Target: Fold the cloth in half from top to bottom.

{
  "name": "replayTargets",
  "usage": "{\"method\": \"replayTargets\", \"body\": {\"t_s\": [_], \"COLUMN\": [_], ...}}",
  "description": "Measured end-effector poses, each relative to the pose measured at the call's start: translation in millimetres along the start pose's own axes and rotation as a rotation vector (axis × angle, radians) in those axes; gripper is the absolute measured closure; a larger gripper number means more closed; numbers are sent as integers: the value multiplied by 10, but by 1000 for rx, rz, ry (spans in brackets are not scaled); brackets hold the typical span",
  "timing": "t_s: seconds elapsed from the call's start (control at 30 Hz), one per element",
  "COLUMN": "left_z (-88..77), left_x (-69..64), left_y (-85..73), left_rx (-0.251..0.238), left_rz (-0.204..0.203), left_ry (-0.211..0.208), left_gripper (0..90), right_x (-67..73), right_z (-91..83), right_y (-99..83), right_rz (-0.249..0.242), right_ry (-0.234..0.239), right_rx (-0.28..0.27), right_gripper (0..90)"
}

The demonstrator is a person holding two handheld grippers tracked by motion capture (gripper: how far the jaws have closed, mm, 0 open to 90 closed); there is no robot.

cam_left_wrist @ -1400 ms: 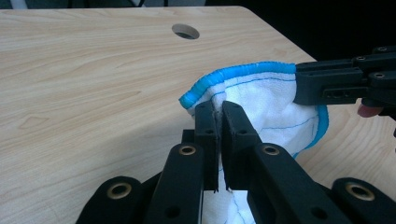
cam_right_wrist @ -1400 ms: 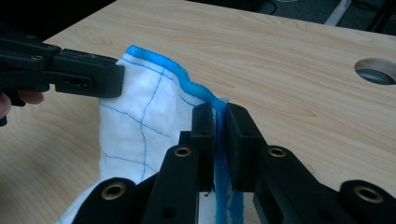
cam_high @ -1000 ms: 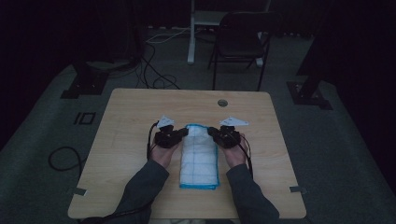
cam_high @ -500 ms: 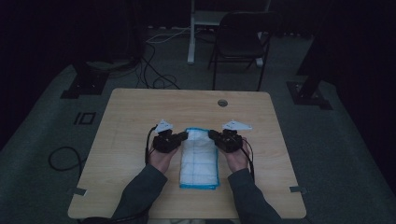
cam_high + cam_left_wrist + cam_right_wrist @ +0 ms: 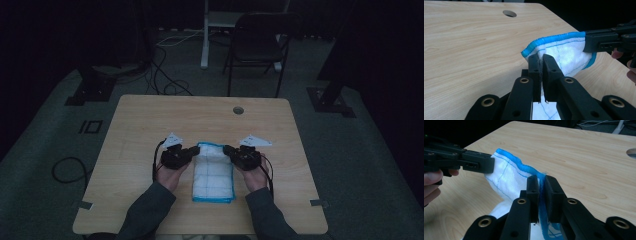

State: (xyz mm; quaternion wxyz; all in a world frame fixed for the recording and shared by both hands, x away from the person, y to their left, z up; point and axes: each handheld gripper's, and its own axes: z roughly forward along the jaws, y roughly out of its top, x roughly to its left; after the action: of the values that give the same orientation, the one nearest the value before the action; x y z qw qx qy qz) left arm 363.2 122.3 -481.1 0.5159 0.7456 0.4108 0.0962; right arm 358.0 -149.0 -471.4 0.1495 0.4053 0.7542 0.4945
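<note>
A white cloth with a blue hem (image 5: 214, 172) lies lengthwise on the wooden table (image 5: 150, 120), its far end lifted. My left gripper (image 5: 196, 150) is shut on the cloth's far left corner, and my right gripper (image 5: 227, 149) is shut on the far right corner. In the left gripper view the black jaws of the left gripper (image 5: 540, 60) pinch the cloth (image 5: 566, 55) just under its blue edge, with the right gripper (image 5: 604, 41) clamped on the other end. In the right gripper view the right gripper (image 5: 541, 181) grips the blue hem of the cloth (image 5: 509, 175), and the left gripper (image 5: 477, 163) holds the far corner.
A round cable hole (image 5: 238, 110) sits in the table near its far edge. A folding chair (image 5: 260, 47) and a white post (image 5: 205, 35) stand behind the table. Cables (image 5: 165, 80) lie on the floor at the back left.
Both grippers have drawn slightly toward the person, carrying the cloth's far edge with them. The far end of the cloth stands folded back a little more.
</note>
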Motion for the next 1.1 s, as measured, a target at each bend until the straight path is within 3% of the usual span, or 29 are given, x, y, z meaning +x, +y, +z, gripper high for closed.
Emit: {"method": "replayTargets", "body": {"t_s": [0.47, 1.1], "left_z": [-95, -130], "left_x": [-84, -138], "left_y": [-166, -472], "left_rx": [8, 39], "left_rz": [6, -26], "left_ry": [-23, -48], "left_gripper": [865, 856], "right_x": [102, 199], "right_z": [-92, -138], "right_y": [-177, -504], "right_rz": [10, 31], "right_ry": [18, 41], "right_rx": [7, 40], "right_gripper": [833, 833]}}
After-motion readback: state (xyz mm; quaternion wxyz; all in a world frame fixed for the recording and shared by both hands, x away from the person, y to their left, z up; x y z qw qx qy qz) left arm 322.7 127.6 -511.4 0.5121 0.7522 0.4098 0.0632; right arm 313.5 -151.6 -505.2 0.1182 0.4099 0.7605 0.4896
